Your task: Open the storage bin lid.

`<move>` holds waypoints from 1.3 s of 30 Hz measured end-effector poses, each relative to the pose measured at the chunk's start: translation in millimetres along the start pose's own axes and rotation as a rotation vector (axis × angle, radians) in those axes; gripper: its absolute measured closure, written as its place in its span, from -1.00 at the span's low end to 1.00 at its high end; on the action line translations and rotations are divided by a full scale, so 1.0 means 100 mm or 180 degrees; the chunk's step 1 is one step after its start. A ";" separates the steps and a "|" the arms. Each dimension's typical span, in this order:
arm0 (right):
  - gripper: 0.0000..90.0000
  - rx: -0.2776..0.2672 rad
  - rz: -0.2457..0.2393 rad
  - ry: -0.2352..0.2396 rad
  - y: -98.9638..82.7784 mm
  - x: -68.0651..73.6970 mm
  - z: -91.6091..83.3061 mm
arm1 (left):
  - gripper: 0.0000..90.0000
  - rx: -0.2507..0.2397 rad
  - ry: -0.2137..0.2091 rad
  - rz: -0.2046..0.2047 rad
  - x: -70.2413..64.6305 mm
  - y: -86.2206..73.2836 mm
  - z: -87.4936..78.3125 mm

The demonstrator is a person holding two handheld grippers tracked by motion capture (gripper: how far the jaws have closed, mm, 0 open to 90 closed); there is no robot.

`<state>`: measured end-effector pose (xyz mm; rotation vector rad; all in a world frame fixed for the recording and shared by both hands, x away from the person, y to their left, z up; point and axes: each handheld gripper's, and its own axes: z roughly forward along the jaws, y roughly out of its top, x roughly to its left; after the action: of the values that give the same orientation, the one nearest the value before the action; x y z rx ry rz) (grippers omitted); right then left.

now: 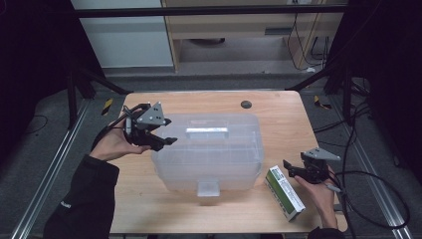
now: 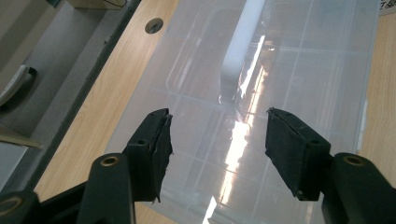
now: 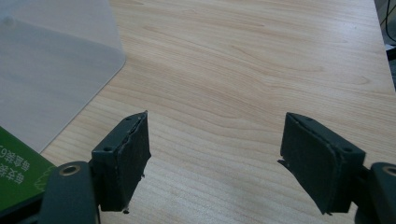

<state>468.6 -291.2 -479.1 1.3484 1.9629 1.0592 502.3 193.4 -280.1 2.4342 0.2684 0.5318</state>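
Your left tool (image 1: 166, 132) hovers at the left end of the clear plastic storage box (image 1: 209, 149), its jaws standing wide with nothing between them and its tips reaching in toward the box's upper left corner. The left gripper view looks down through those spread black pads (image 2: 156, 149) onto the lid (image 2: 261, 93), and the box lies directly ahead of and below that tool. This left tool is the nearer one to the box, and the relation that matters for the coming move, by my reading, is that the box's long axis runs left to right across the desk (image 1: 278, 107), so you meet it end-on from the left.

The box is translucent, smooth and glossy, with rounded corners and a faint grid of ribs showing through; a pale handle bar (image 1: 207, 132) lies along the middle of its lid, and a latch tab (image 1: 208, 188) juts from the near side. The desk is light wood-grain laminate with a round cable hole (image 1: 246, 104) near its far edge.

To the right, just beside the box's near right corner, a green-and-white carton (image 1: 283, 191) lies flat, its length angled toward you. Your right tool (image 1: 288, 169) rests by the carton's far end, jaws also spread wide and empty over bare wood.
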 end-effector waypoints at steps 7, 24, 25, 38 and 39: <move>-0.45 0.0014 -0.0036 0.0015 0.00 0.00 0.01 | -0.08 0.0035 -0.0022 0.0077 -0.01 0.08 0.05; -0.43 0.0071 -0.0052 0.0044 -0.01 0.01 0.03 | -0.05 0.0111 -0.0104 0.0241 -0.03 0.25 0.15; -0.43 0.0072 -0.0056 0.0045 -0.01 0.01 0.03 | -0.05 0.0111 -0.0104 0.0241 -0.03 0.25 0.15; -0.42 0.0091 -0.0053 0.0057 -0.02 0.01 0.03 | -0.02 0.0246 -0.0093 0.0404 -0.05 0.39 0.23; -0.41 0.0094 -0.0055 0.0058 -0.02 0.01 0.03 | -0.01 0.0249 -0.0081 0.0415 -0.05 0.40 0.25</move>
<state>469.8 -289.9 -482.3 1.3395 2.0072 1.0418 510.6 147.5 -275.1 2.5450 0.1223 0.5561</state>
